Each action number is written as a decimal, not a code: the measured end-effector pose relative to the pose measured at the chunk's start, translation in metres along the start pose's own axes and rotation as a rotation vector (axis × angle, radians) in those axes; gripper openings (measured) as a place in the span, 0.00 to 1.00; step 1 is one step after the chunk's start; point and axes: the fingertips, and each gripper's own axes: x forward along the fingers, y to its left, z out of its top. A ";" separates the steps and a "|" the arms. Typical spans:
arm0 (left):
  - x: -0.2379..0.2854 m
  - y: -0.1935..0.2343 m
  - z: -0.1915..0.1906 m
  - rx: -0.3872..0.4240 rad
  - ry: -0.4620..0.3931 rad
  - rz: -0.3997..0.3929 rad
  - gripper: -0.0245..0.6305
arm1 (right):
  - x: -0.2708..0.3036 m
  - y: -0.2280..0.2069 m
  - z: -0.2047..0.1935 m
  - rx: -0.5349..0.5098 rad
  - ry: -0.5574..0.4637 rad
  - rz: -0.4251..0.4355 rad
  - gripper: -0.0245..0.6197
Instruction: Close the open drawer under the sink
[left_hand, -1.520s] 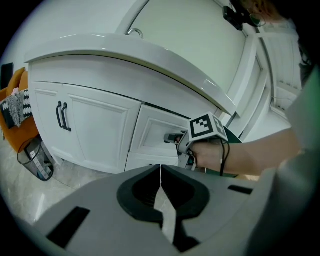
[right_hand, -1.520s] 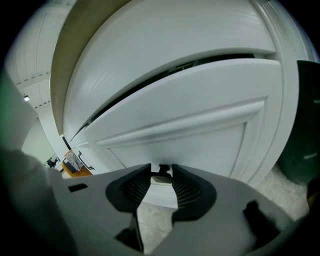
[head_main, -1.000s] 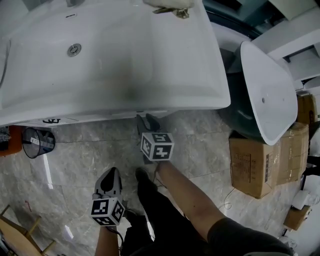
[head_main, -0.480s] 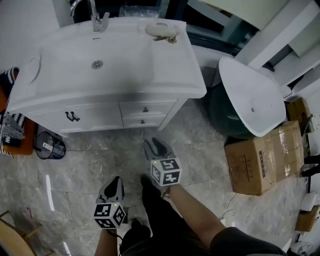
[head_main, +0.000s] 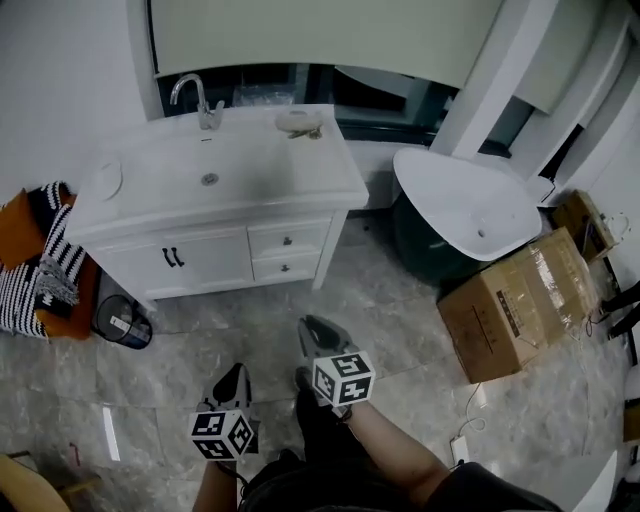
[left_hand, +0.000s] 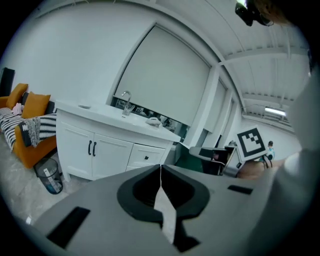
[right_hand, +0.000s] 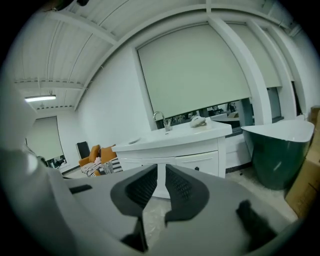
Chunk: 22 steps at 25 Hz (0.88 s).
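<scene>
- Sitting flush in the front of the white cabinet (head_main: 200, 262), to the right of its two doors and under the sink (head_main: 215, 170): an upper drawer (head_main: 288, 240) and a lower drawer (head_main: 285, 266), both pushed in, neither sticking out.
- Pressing together tip to tip, with nothing between them: the jaws of the left gripper (left_hand: 160, 169), hanging over the grey floor (head_main: 190, 345) well apart from the cabinet.
- Closing, with a narrow gap showing and nothing in it: the jaws of the right gripper (right_hand: 161, 169), pointing toward the cabinet's right end and likewise well apart from it.
- Standing at the back edge of the counter (head_main: 310, 185): a chrome tap (head_main: 195, 98).
- Lying at the counter's back right corner: a small pale dish (head_main: 298, 121) with something on it too small to make out.
- Resting near the counter's left edge: a round white plate (head_main: 107, 180).
- Standing on the floor just beside the cabinet's left front corner: a dark bin (head_main: 123, 322).
- Standing to the right of the cabinet: a dark green tub (head_main: 455, 215) with a white top, and a cardboard box (head_main: 520, 300) just beside it.
</scene>
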 end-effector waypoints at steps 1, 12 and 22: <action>-0.009 -0.007 0.002 0.012 -0.005 -0.015 0.06 | -0.016 0.006 0.000 0.004 -0.002 -0.005 0.13; -0.073 -0.068 0.006 0.054 -0.011 -0.092 0.06 | -0.119 0.037 0.000 0.046 0.015 0.000 0.10; -0.105 -0.133 -0.016 0.079 -0.034 -0.079 0.06 | -0.201 0.033 -0.001 0.017 -0.006 0.059 0.10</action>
